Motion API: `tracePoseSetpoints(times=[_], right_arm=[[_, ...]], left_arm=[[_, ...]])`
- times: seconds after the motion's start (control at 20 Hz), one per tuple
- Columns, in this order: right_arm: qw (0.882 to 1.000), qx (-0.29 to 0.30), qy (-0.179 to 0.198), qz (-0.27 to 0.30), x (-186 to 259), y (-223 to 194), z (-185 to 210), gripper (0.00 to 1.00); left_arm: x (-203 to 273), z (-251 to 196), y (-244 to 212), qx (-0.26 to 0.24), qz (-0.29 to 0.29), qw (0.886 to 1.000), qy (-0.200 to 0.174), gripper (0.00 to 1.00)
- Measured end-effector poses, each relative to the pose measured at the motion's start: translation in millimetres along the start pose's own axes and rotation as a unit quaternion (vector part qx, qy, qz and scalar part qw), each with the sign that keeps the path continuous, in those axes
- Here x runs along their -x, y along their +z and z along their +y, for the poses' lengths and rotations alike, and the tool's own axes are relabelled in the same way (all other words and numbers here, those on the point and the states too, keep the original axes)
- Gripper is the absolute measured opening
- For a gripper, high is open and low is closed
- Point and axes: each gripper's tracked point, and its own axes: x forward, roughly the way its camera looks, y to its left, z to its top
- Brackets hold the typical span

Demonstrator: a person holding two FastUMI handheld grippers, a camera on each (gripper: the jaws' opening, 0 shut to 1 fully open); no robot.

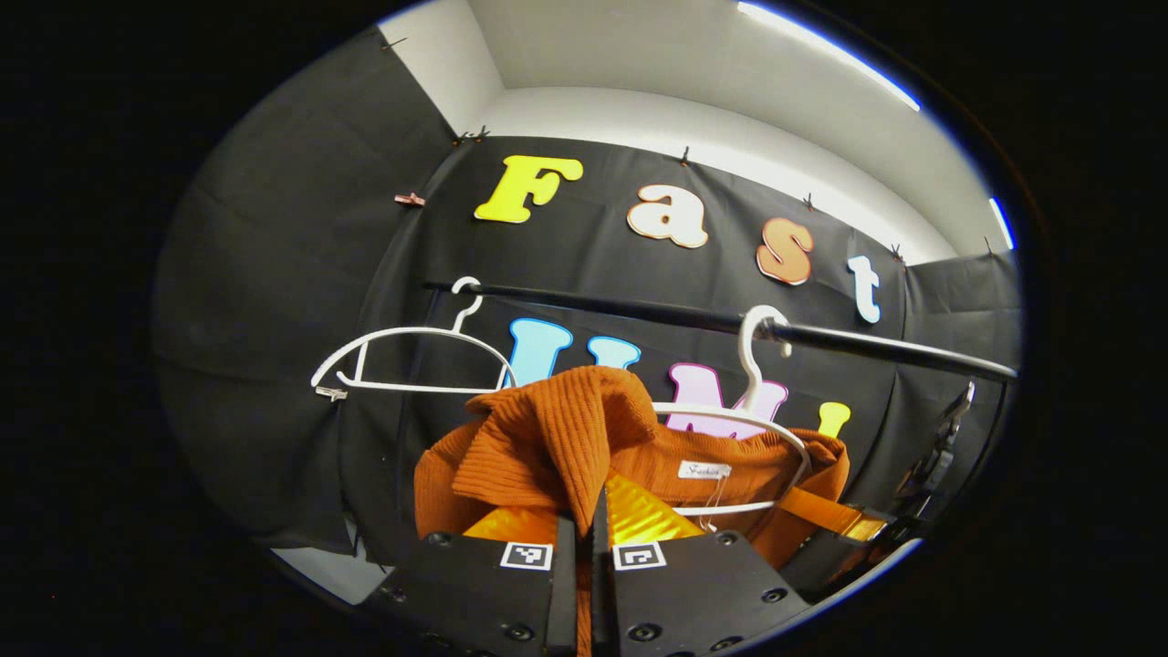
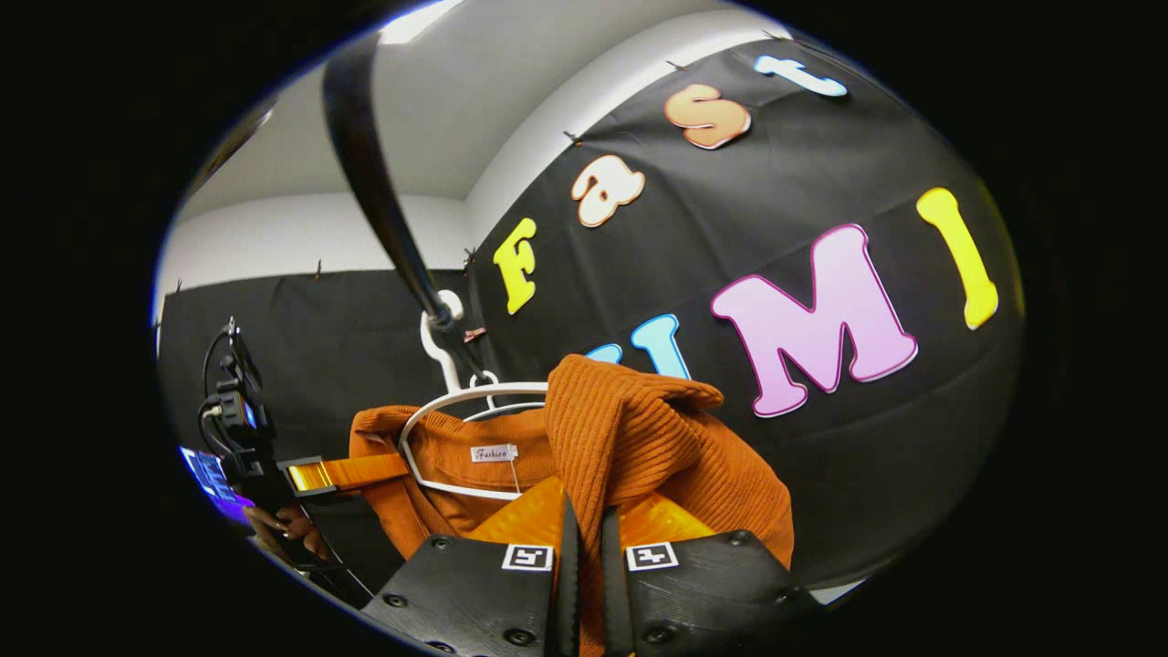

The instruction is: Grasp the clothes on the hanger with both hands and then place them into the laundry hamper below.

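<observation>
Sweater (image 1: 557, 429), orange and ribbed, pinched at each shoulder as I work it off the white hanger (image 1: 762, 420) on the black rail (image 1: 876, 345). My left hand-held gripper (image 1: 584, 529) and right hand-held gripper (image 2: 584, 534) are each clamped narrow on a raised fold. I judge it soft, light and floppy; shoulder seams grip best. Black cloth walls enclose the booth.

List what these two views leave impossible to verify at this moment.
- Laundry hamper: below both views' edges.
- Orange garment: lower part hidden behind the left claw in the left gripper view and the right claw in the right gripper view.
- Hanger: bar partly covered by the garment.
</observation>
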Motion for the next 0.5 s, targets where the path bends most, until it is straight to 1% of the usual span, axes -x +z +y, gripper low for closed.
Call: tracePoseSetpoints(times=[0.05, 0.15, 0.2, 0.25, 0.3, 0.4, 0.45, 0.5], right_arm=[[1.000, -0.005, -0.001, 0.000, -2, 3, -4, 0.14], [1.000, -0.020, 0.017, -0.014, -1, 26, 0, 0.14], [0.999, -0.022, 0.029, -0.024, -2, 39, 0, 0.10], [0.999, -0.023, 0.038, -0.028, -2, 47, 0, 0.14], [0.998, -0.030, 0.052, -0.035, -3, 59, 2, 0.14], [0.992, -0.073, 0.080, -0.063, -2, 87, 8, 0.14], [0.989, -0.097, 0.083, -0.080, -3, 103, 3, 0.15], [0.986, -0.107, 0.080, -0.095, -4, 114, -6, 0.19]], left_arm=[[-1, 4, 6, 0.003, -0.005, 1.000, 0.003, 0.10], [-2, 9, 20, -0.005, -0.018, 1.000, 0.007, 0.10], [-4, 11, 30, -0.015, -0.026, 1.000, 0.010, 0.10], [-5, 12, 36, -0.025, -0.030, 0.999, 0.011, 0.10], [-8, 13, 41, -0.034, -0.034, 0.999, 0.010, 0.10], [-9, 18, 51, -0.050, -0.036, 0.998, 0.009, 0.08], [-10, 23, 57, -0.059, -0.039, 0.997, 0.010, 0.12], [-12, 30, 64, -0.070, -0.041, 0.997, 0.014, 0.12]])
